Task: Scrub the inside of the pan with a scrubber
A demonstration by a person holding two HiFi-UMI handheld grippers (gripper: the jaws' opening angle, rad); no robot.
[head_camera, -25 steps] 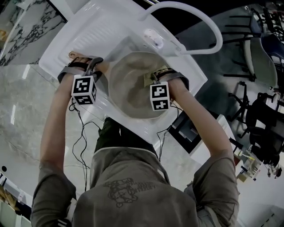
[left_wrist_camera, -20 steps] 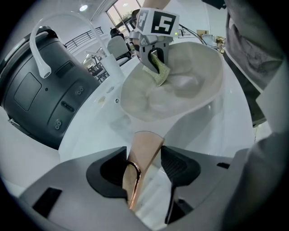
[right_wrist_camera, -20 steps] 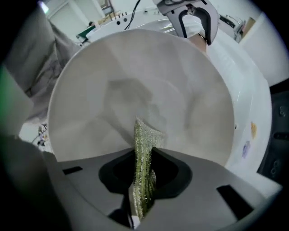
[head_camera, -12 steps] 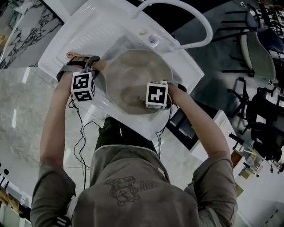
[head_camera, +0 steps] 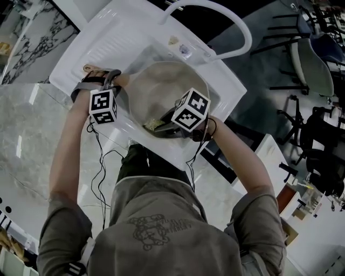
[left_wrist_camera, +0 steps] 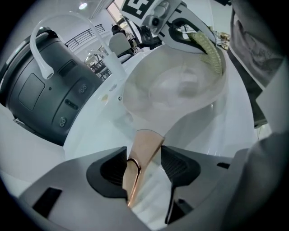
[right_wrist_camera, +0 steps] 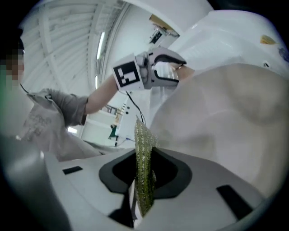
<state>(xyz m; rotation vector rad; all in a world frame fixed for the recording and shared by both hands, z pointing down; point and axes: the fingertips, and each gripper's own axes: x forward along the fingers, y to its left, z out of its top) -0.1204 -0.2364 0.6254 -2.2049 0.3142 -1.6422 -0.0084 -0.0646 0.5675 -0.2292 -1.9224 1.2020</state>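
Observation:
A pale, round pan (head_camera: 164, 94) sits in the white sink (head_camera: 116, 40). Its copper-coloured handle (left_wrist_camera: 143, 151) runs back between the jaws of my left gripper (left_wrist_camera: 143, 168), which is shut on it at the pan's left side (head_camera: 110, 89). My right gripper (right_wrist_camera: 143, 173) is shut on a flat green-yellow scrubber (right_wrist_camera: 144, 169) held on edge. In the head view the scrubber (head_camera: 153, 125) lies against the pan's near inner wall, with the right gripper (head_camera: 171, 127) at the near rim. The left gripper view shows the scrubber (left_wrist_camera: 210, 47) along the pan's far rim.
A curved white faucet (head_camera: 226, 16) arches over the sink's far side. A ribbed drainboard (head_camera: 102, 46) lies to the left, a marble counter (head_camera: 27, 135) beyond it. Cables (head_camera: 99, 172) hang from the grippers. Chairs (head_camera: 318, 59) stand at the right.
My right gripper has swung from the pan's right side down to its near rim, and its marker cube has tilted. The scrubber now lies at the near wall. The left gripper has stayed put.

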